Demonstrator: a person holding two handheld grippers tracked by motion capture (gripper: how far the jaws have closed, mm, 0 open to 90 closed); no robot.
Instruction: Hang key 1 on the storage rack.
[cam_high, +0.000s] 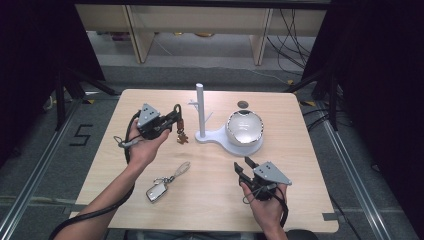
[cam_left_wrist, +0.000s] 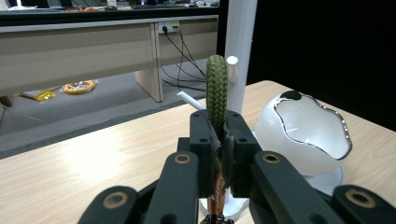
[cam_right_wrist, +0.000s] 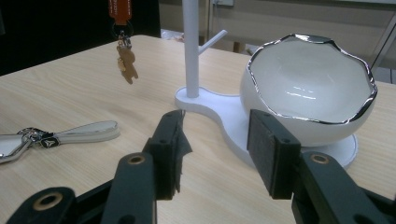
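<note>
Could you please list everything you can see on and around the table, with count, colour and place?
Braided green cord keychain with brown bear charm: one, hanging from the left gripper.
White stand with pegs: one, table centre.
White egg-shaped bowl, silver rim: one, on the stand's base.
Silver car key with strap: one, lying front left.
Light wooden table: one.
Left gripper: black, shut on the cord.
Right gripper: black, open, empty.
</note>
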